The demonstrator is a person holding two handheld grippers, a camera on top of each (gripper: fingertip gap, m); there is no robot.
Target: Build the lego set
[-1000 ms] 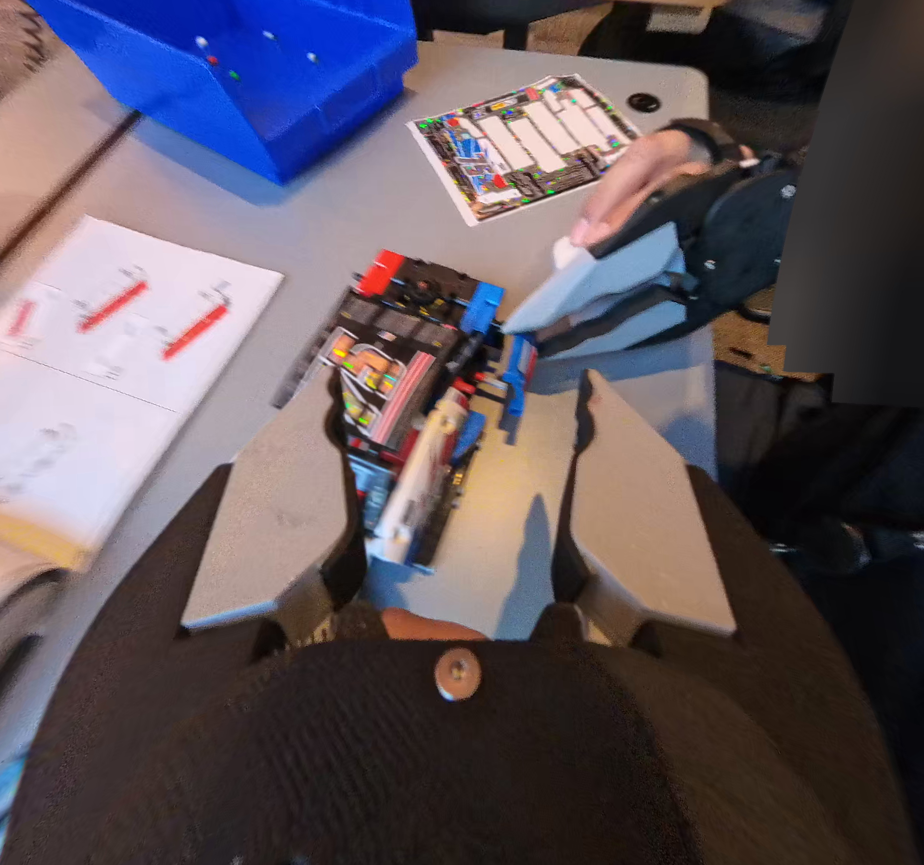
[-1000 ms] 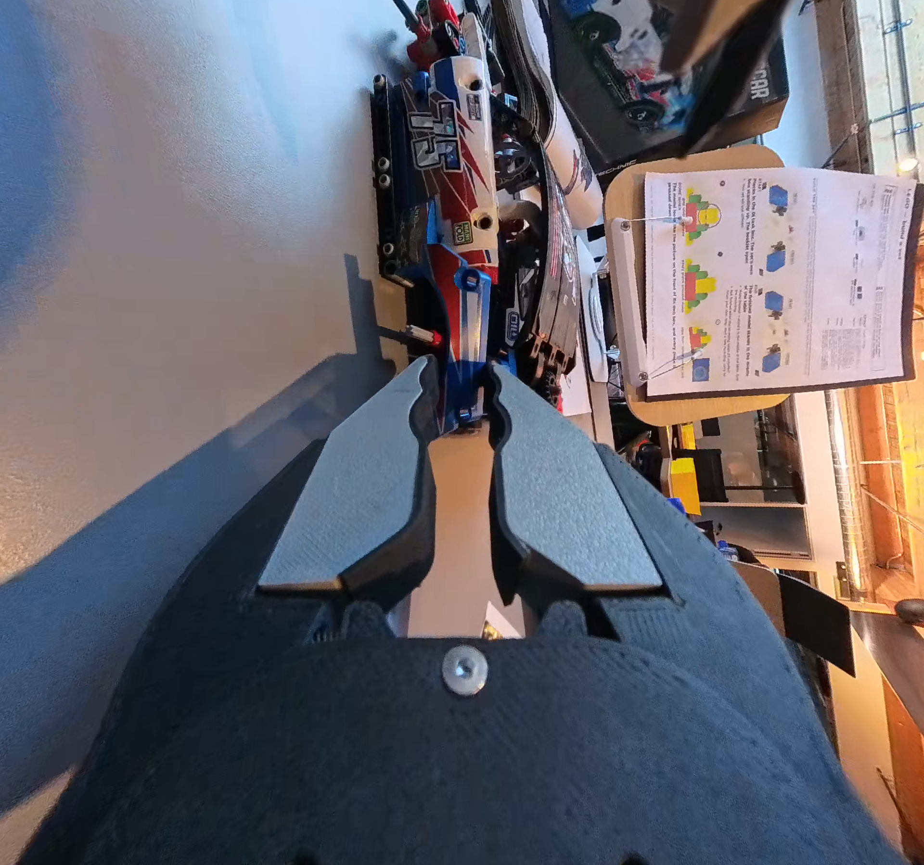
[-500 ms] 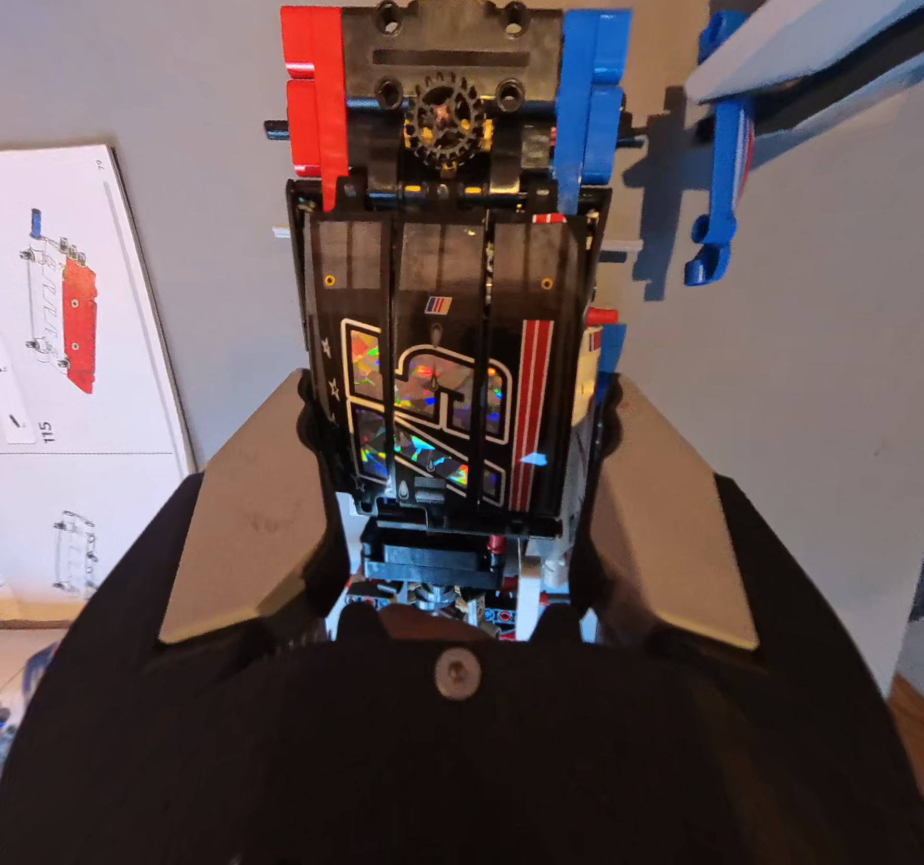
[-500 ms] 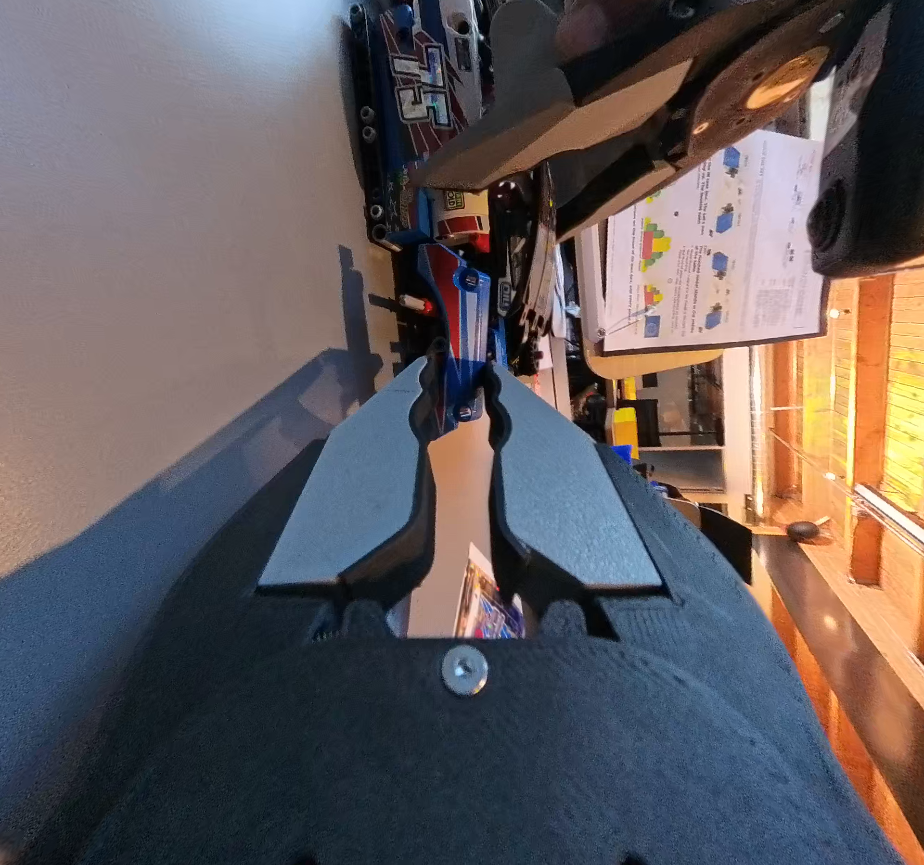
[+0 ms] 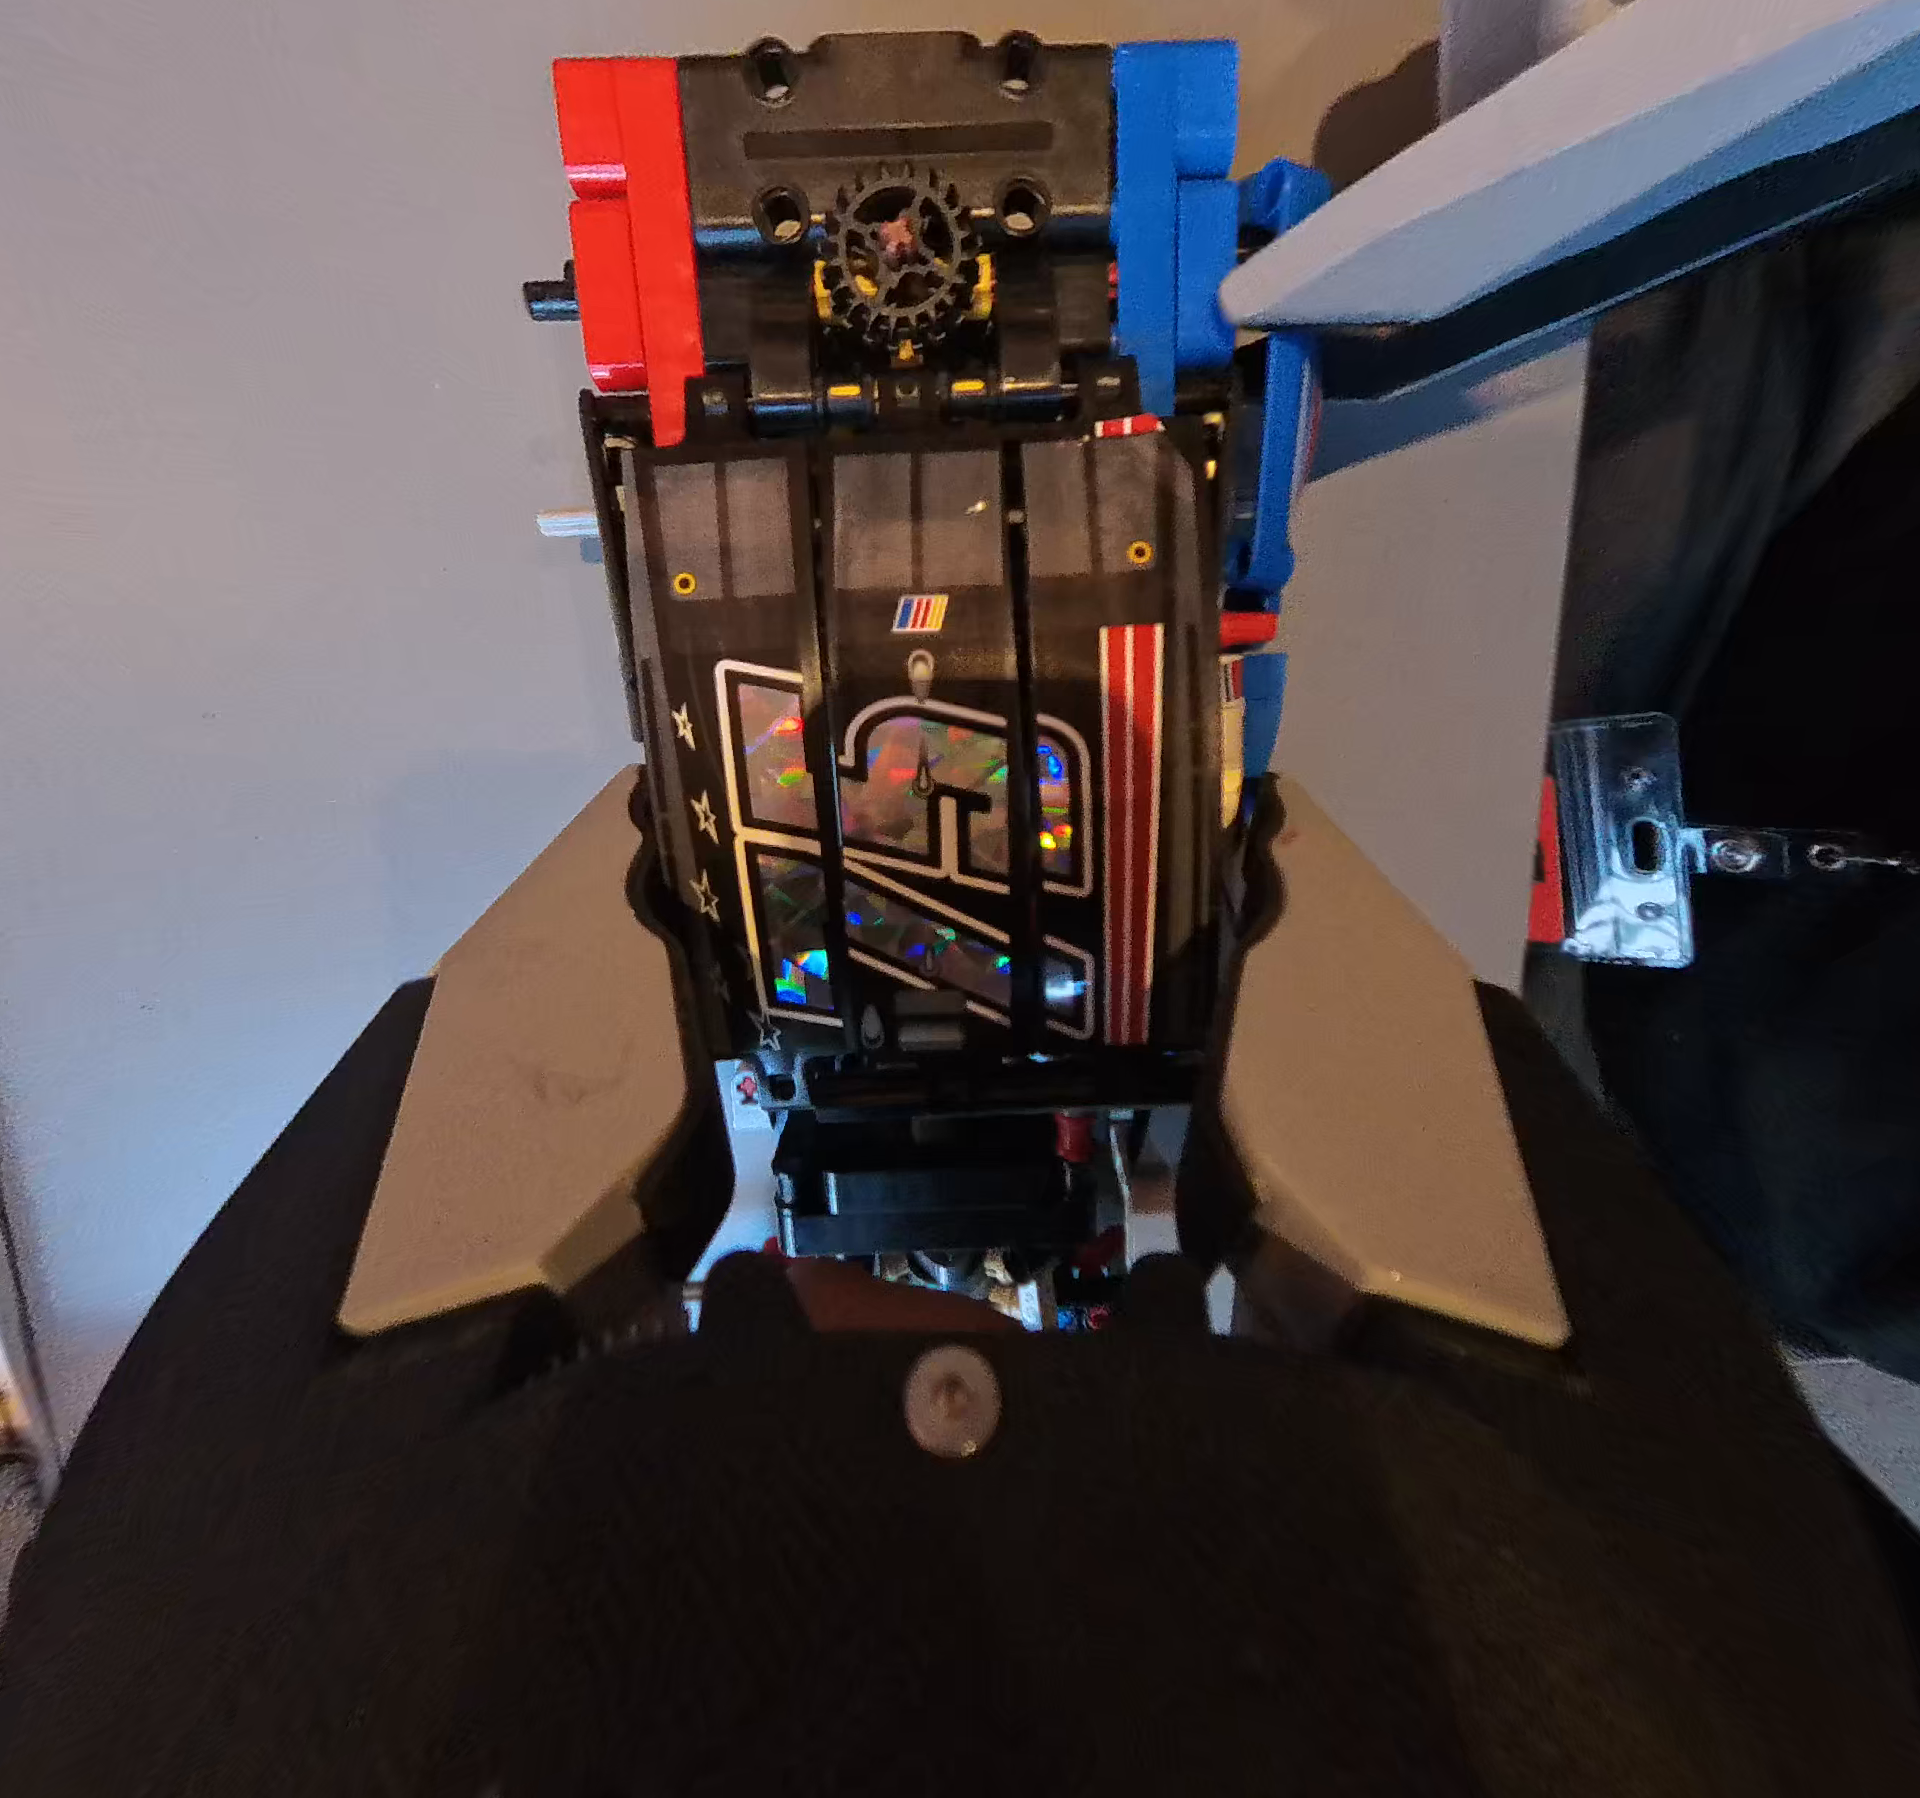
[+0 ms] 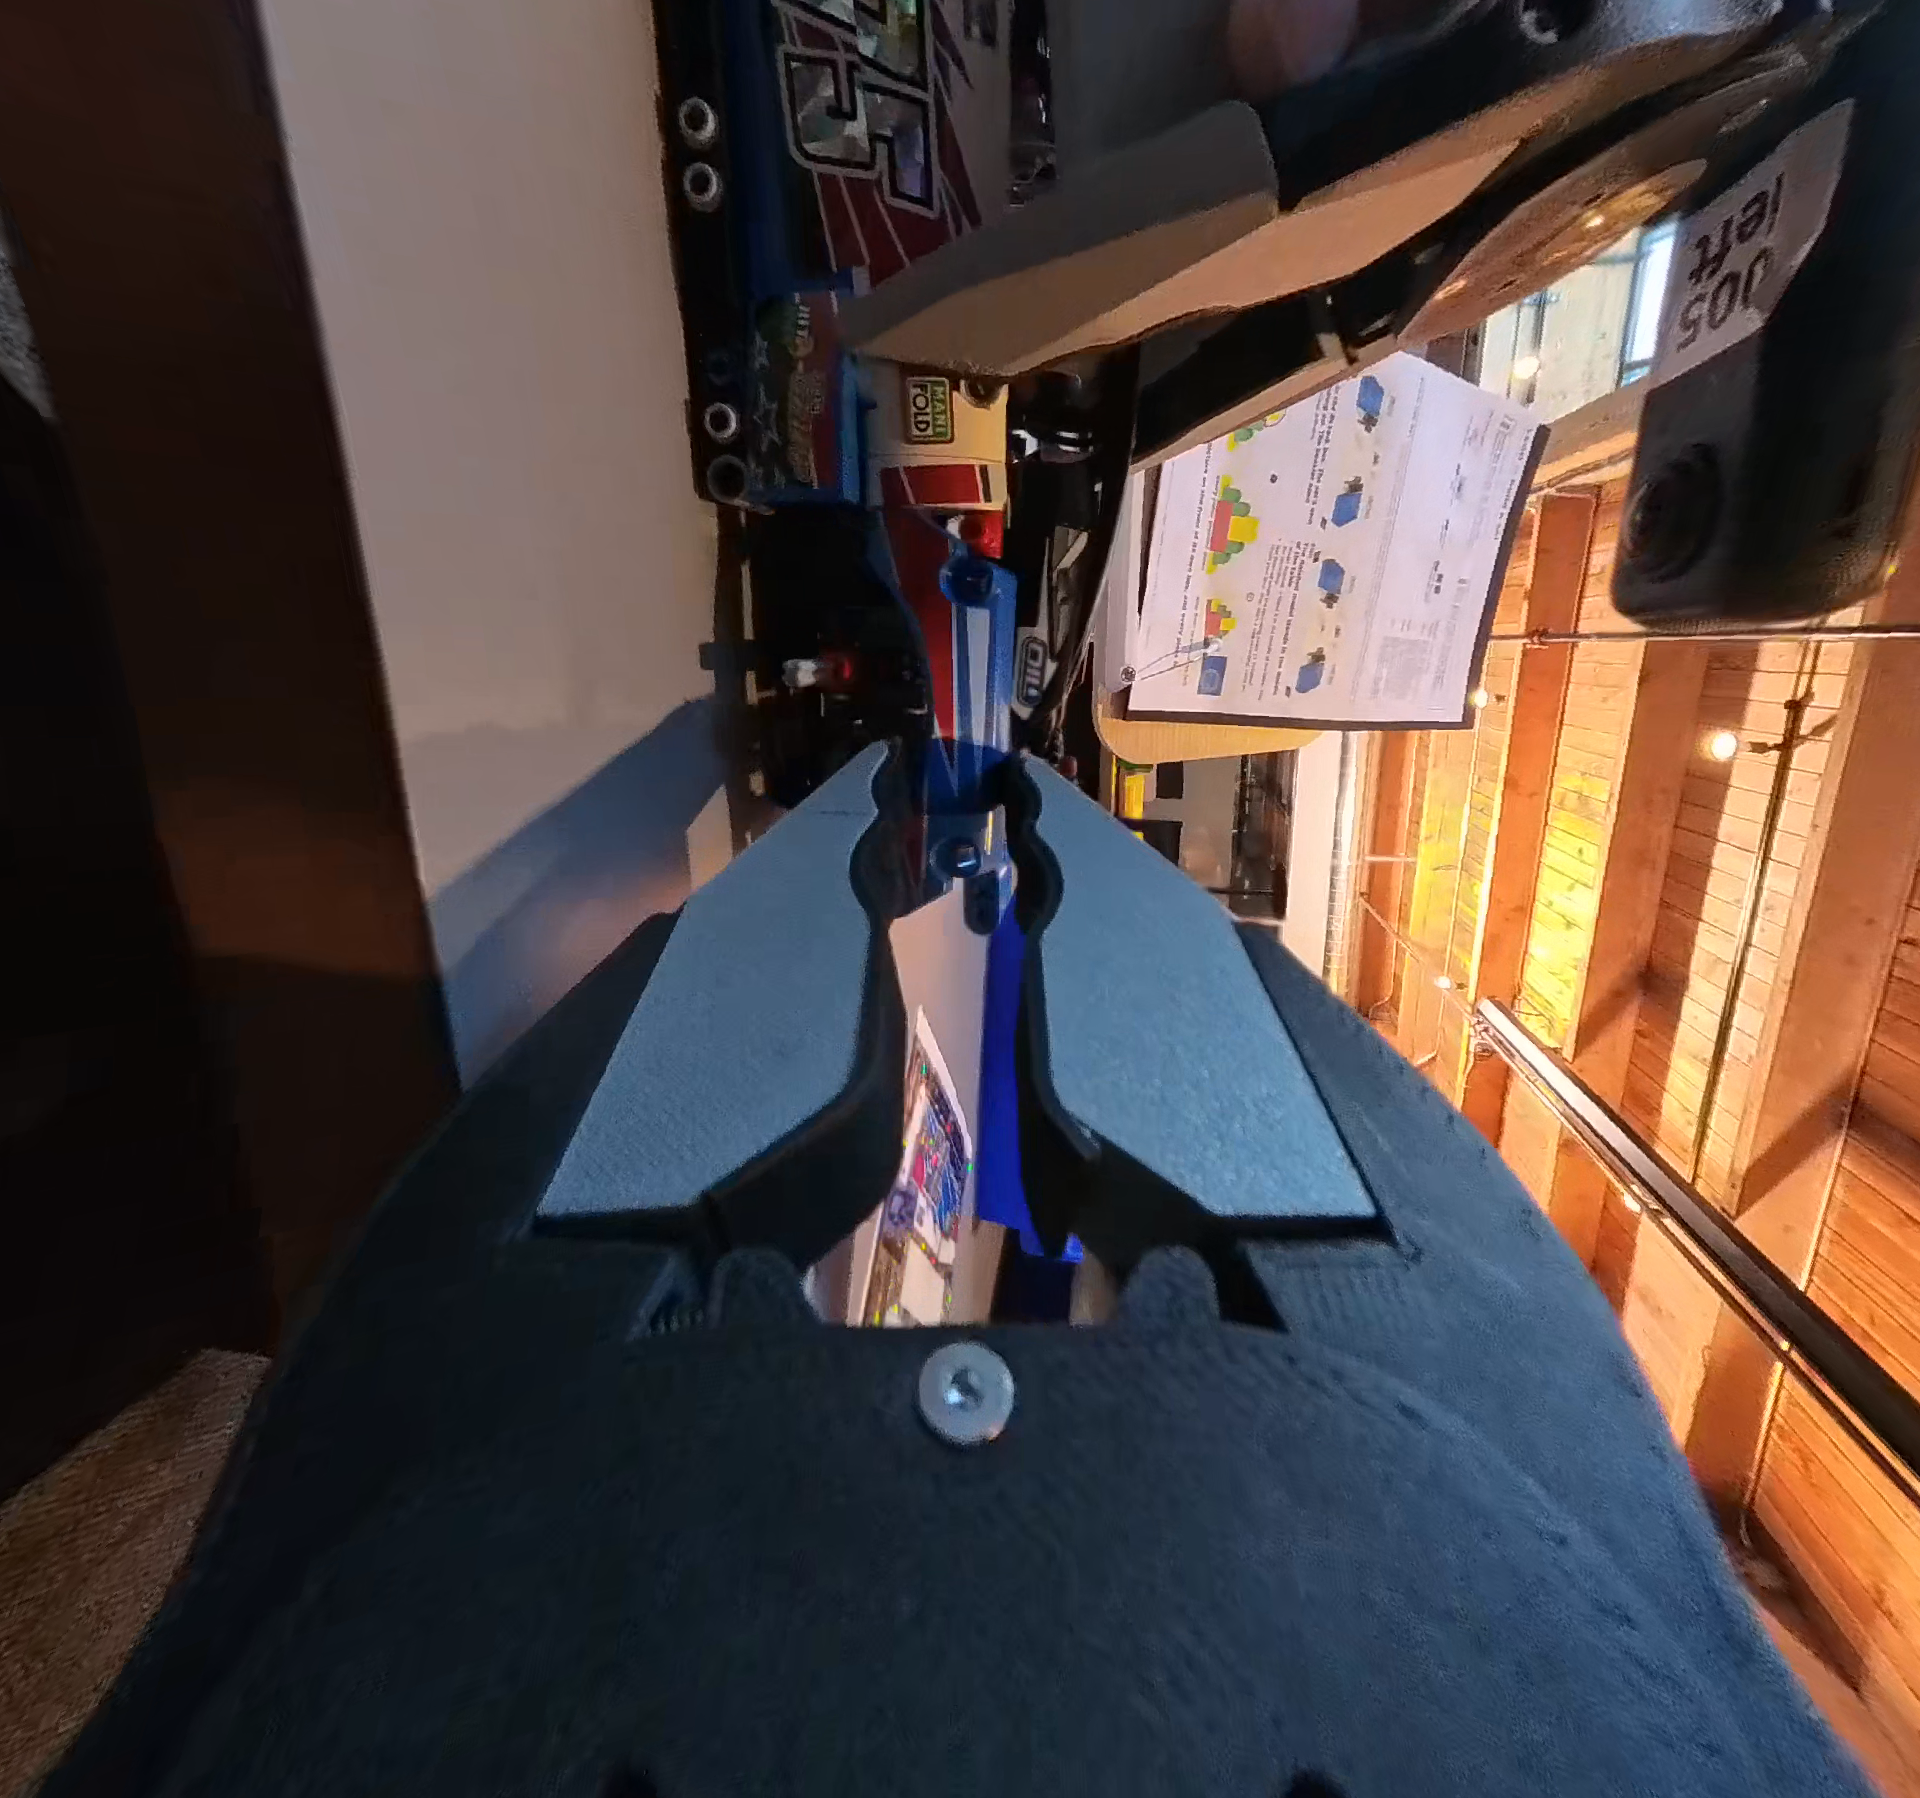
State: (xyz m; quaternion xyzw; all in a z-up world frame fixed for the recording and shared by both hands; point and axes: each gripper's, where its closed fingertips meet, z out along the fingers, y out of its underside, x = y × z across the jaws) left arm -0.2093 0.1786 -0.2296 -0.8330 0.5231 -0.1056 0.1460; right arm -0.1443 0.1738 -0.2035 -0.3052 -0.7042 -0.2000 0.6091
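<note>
1. Fingers of the left gripper (image 5: 951, 855) are spread to the width of the Lego race car (image 5: 914, 688) and clamp its black roof section from both sides; the car is held off the tabletop (image 5: 291, 398).
2. Fingers of the right gripper (image 6: 956, 813) are nearly closed and pinch a narrow blue side panel (image 6: 971, 699), pressed against the car's right flank beside the blue rear blocks (image 5: 1174, 210).
3. Handling, as a judgement: the car is light and rigid as a whole, but the pinned joints, the exposed rear gear (image 5: 902, 257) and the protruding axle ends (image 5: 551, 299) can pop loose. Grip the flat body sides, not the stickered roof.
4. The panel is thin and smooth; it may pivot between the fingers under seating force.
5. Clearance: the left side of the car is open above the tabletop. The right side is crowded by the right gripper and a dark garment (image 5: 1766, 605).
</note>
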